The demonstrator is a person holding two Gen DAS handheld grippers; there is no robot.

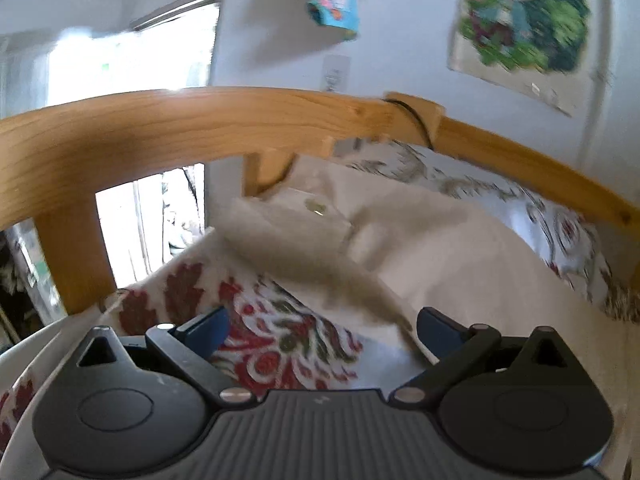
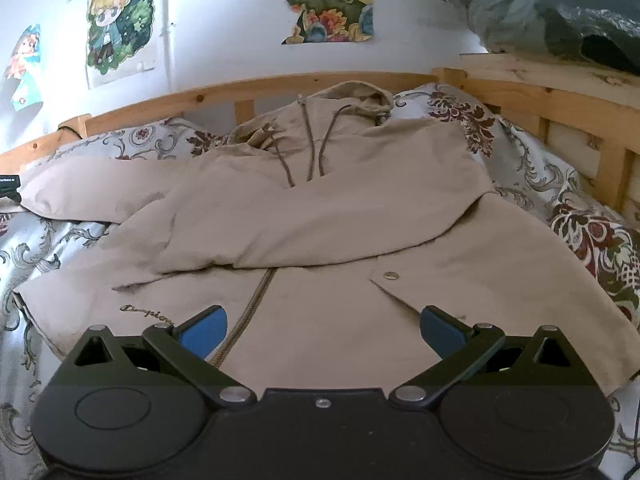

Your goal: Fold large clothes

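A beige hooded jacket (image 2: 320, 216) lies spread front up on the bed, hood toward the wooden headboard, one sleeve folded across the chest and the other stretched out to the left. My right gripper (image 2: 322, 326) is open and empty, just above the jacket's lower hem by the zipper. My left gripper (image 1: 320, 326) is open and empty, over the floral bedcover (image 1: 272, 340) beside the jacket's left sleeve (image 1: 340, 252). The left wrist view is blurred.
A wooden bed rail (image 1: 200, 120) runs close in front of the left gripper and along the back (image 2: 280, 80) in the right wrist view. Posters (image 2: 116, 20) hang on the wall. A dark plastic bag (image 2: 560, 8) sits on the right shelf.
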